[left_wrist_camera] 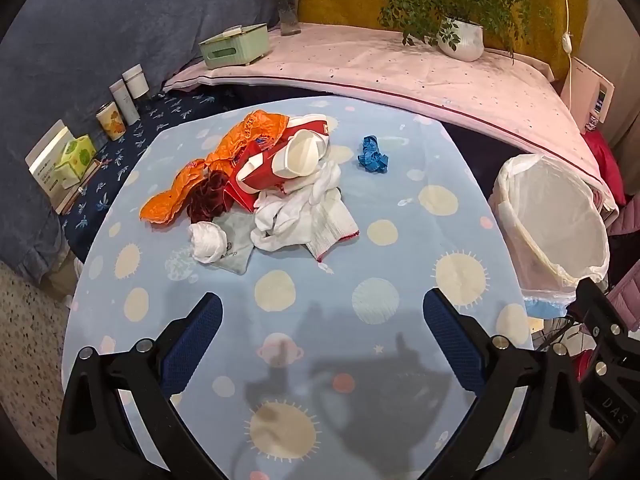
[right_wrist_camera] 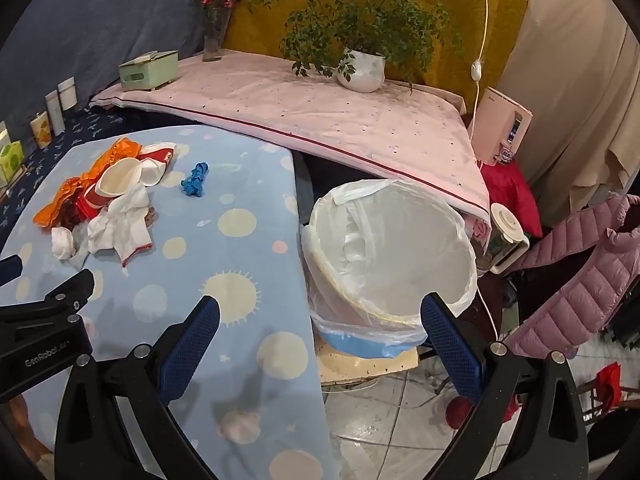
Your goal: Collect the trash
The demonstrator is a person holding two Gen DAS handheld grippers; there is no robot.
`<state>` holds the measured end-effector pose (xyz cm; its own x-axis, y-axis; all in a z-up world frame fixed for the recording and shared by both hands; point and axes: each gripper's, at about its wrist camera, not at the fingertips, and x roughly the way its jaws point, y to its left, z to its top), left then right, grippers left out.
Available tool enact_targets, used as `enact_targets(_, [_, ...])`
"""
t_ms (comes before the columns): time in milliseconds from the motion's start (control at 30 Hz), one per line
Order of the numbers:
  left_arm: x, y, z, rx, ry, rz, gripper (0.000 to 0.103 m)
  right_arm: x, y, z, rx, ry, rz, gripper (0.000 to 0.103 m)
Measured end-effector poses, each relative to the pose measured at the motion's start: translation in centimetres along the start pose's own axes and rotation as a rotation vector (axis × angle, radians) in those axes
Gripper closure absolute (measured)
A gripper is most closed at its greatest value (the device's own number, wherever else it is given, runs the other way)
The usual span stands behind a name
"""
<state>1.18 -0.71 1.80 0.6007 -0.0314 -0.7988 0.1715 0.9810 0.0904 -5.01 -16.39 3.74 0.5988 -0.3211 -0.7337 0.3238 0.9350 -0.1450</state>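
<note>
A heap of trash lies on the blue patterned table [left_wrist_camera: 400,280]: an orange plastic wrapper [left_wrist_camera: 240,140], a red and white paper cup [left_wrist_camera: 288,156], a dark red crumpled piece [left_wrist_camera: 208,196], white cloths [left_wrist_camera: 304,212], a white paper ball [left_wrist_camera: 206,242]. A crumpled blue scrap [left_wrist_camera: 374,155] lies apart to the right. A bin with a white liner [right_wrist_camera: 392,248] stands right of the table. My left gripper [left_wrist_camera: 322,332] is open and empty above the near table. My right gripper [right_wrist_camera: 320,332] is open and empty over the table edge and bin.
A pink covered bench [left_wrist_camera: 380,68] holds a green box [left_wrist_camera: 234,46], a vase [left_wrist_camera: 289,8] and a potted plant [left_wrist_camera: 460,38]. Tins and boxes [left_wrist_camera: 116,116] line the left. A pink jacket [right_wrist_camera: 580,264] and a white jug [right_wrist_camera: 504,236] sit right of the bin.
</note>
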Motion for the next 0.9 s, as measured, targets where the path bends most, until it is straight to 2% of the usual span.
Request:
enact_targets(467, [-0.8, -0.5, 0.7, 0.020, -0.017, -0.010, 0.007, -0.4, -0.5, 0.4, -0.002, 0.010, -0.033, 0.007])
enact_targets(900, [-2.0, -0.7, 1.3, -0.001, 0.019, -0.050, 0.007, -1.5, -1.1, 1.0, 0.011, -0.005, -0.043, 0.007])
